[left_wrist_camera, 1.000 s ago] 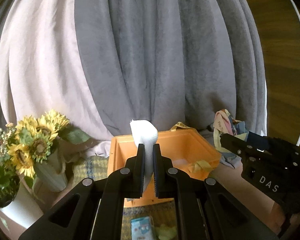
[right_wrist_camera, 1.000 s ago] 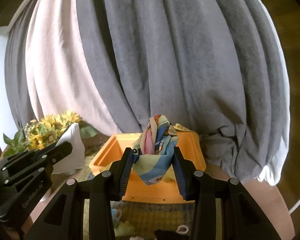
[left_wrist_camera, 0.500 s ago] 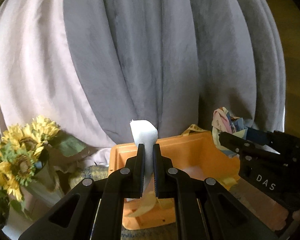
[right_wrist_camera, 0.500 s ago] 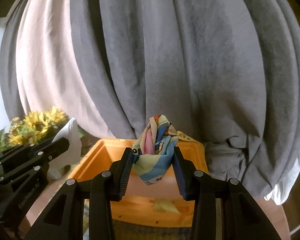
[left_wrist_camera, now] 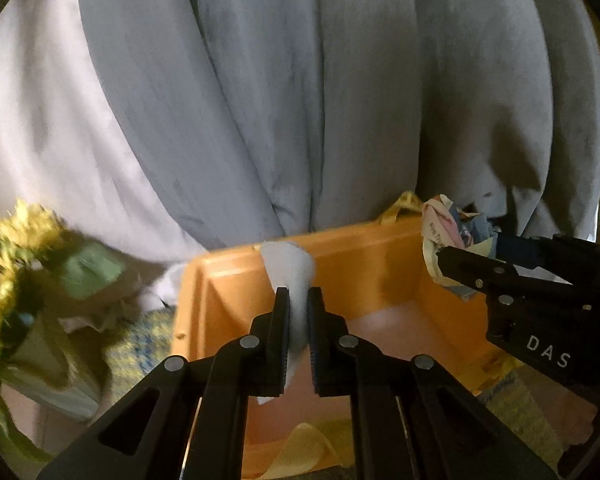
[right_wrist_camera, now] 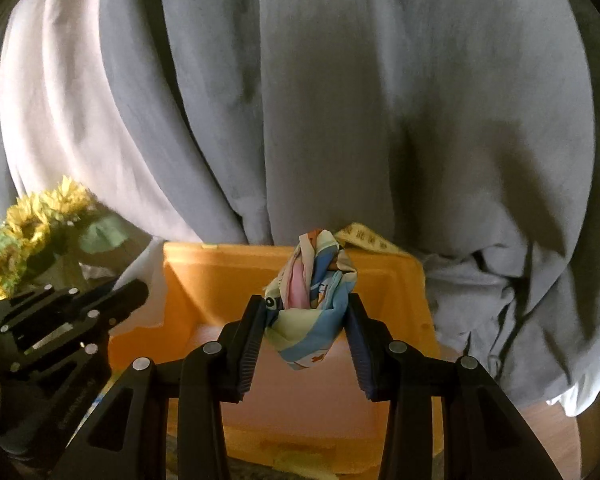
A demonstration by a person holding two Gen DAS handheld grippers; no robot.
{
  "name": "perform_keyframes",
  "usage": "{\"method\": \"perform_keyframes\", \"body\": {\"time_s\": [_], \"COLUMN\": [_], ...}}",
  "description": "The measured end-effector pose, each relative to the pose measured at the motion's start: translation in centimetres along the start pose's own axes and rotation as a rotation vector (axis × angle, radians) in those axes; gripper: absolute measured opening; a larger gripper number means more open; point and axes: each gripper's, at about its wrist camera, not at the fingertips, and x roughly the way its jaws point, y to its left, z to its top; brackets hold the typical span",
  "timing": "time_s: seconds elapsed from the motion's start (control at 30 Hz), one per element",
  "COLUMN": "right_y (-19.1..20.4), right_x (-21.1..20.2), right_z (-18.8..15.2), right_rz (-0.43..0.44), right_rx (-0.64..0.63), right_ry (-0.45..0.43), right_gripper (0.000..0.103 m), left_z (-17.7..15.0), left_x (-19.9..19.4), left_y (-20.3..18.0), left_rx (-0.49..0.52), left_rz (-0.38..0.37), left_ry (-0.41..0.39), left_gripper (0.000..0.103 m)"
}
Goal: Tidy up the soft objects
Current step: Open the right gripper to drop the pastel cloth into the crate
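My left gripper (left_wrist_camera: 299,300) is shut on a white cloth (left_wrist_camera: 290,270) and holds it over the orange bin (left_wrist_camera: 228,300). My right gripper (right_wrist_camera: 306,316) is shut on a multicoloured patterned cloth (right_wrist_camera: 312,300) and holds it above the same orange bin (right_wrist_camera: 204,276). The right gripper also shows at the right of the left wrist view (left_wrist_camera: 452,258) with the patterned cloth (left_wrist_camera: 448,226). The left gripper shows at the lower left of the right wrist view (right_wrist_camera: 138,290). A yellow cloth (left_wrist_camera: 300,444) lies in the bin's near part, and a yellow strip (right_wrist_camera: 366,240) hangs on its far rim.
Grey and pale curtains (right_wrist_camera: 320,100) hang right behind the bin. A vase of sunflowers (right_wrist_camera: 32,224) stands left of the bin. A woven yellow-blue mat (left_wrist_camera: 140,344) lies under the bin. Bunched grey curtain fabric (right_wrist_camera: 492,312) lies on the right.
Both grippers have moved forward with their cloths and now sit over the orange bin, which looks larger and closer. The sunflowers have slid to the left edge.
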Motion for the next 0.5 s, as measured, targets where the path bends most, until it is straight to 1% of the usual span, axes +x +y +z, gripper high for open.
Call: {"method": "perform_keyframes", "body": {"time_s": [0.03,0.07,0.1,0.13,0.17,0.2,0.27,0.33,0.37,0.4,0.47,0.5], "right_y": [0.0,0.0,-0.1,-0.1,-0.2,-0.3,-0.5,-0.7,-0.9,-1.1,-1.5,-1.7], "right_x": [0.4,1.0,1.4,1.8,2.2,2.3,2.5,2.4,2.3,2.1,1.5,1.2], "right_z": [-0.1,-0.1,-0.2,-0.2,-0.2,-0.3,-0.2,-0.2,-0.2,-0.2,-0.1,0.0], "right_rz": [0.0,0.0,0.0,-0.003,-0.008,-0.016,-0.037,-0.051,-0.054,-0.057,-0.063,-0.062], "right_rx": [-0.001,-0.002,-0.004,-0.006,-0.007,-0.007,-0.009,-0.011,-0.008,0.0,0.028,0.04], "right_ry": [0.012,0.025,0.038,0.051,0.063,0.063,0.055,0.054,0.055,0.052,0.045,0.041], "right_gripper": [0.041,0.042,0.048,0.053,0.062,0.069,0.07,0.072,0.072,0.072,0.074,0.075], "left_z": [-0.1,-0.1,-0.2,-0.3,-0.4,-0.5,-0.7,-0.8,-0.8,-0.7,-0.7,-0.6], "left_x": [0.6,1.1,1.6,2.0,2.1,2.1,1.9,1.3,1.0,0.5,-0.6,-1.1], "left_y": [0.0,0.1,0.3,0.5,0.6,0.5,0.6,0.5,0.5,0.5,0.4,0.4], "left_rx": [-0.005,-0.008,-0.012,-0.015,-0.015,-0.014,-0.016,-0.017,-0.014,-0.012,-0.007,-0.007], "left_rz": [-0.009,-0.019,-0.029,-0.03,-0.027,-0.024,-0.014,-0.006,-0.004,0.0,0.006,0.012], "left_ry": [0.019,0.032,0.045,0.051,0.054,0.057,0.056,0.046,0.041,0.033,0.008,-0.001], "left_gripper": [0.018,0.031,0.041,0.043,0.044,0.048,0.055,0.058,0.062,0.066,0.069,0.072]}}
